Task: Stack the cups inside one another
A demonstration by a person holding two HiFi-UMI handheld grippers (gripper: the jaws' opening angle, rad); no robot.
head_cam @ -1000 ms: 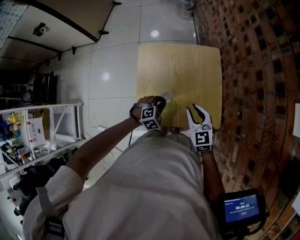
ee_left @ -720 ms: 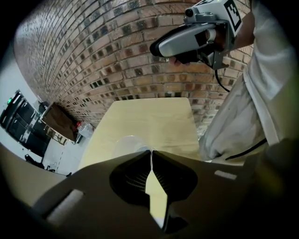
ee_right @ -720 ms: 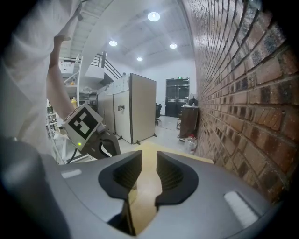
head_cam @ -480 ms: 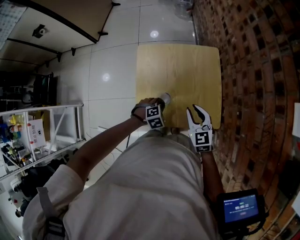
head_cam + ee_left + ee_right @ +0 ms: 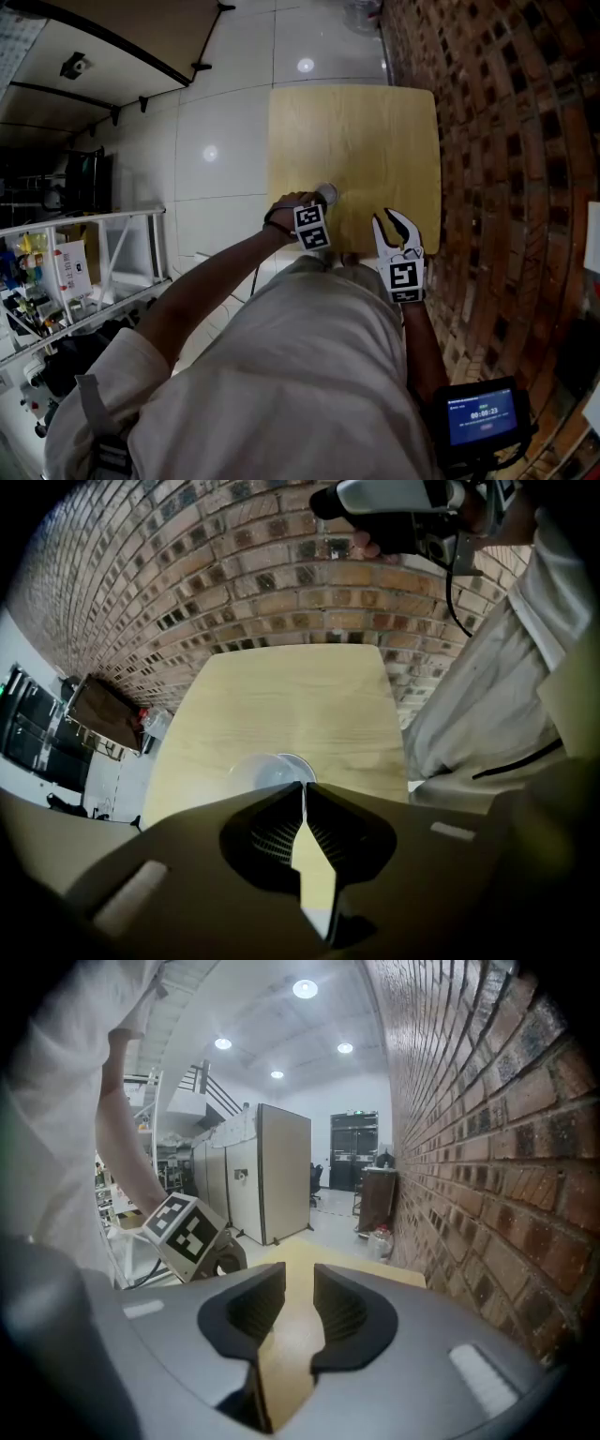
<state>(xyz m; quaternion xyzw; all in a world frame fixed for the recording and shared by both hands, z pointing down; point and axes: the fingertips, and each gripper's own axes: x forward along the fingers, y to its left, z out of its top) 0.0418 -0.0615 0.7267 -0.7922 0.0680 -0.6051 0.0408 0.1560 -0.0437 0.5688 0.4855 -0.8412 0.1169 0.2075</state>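
A clear plastic cup [image 5: 327, 193] is at the near left part of the wooden table [image 5: 375, 131]. My left gripper [image 5: 322, 201] points steeply down over it, jaws shut on the cup's rim. In the left gripper view the cup [image 5: 265, 769] shows just beyond the closed tips of the left gripper [image 5: 303, 786]; whether it rests on the table I cannot tell. My right gripper [image 5: 394, 223] hovers at the table's near edge, open and holding nothing. The right gripper view shows bare table between the spread jaws of the right gripper [image 5: 298, 1277]. I see no other cup.
A brick wall [image 5: 506, 141] runs along the table's right side. White tiled floor [image 5: 225, 122] lies to the left, with a metal shelf rack [image 5: 84, 272] beyond. The left gripper's marker cube [image 5: 185, 1227] stands close to the right gripper's left.
The left gripper has sunk towards the table with the cup and tipped further down. The right gripper has stayed where it was.
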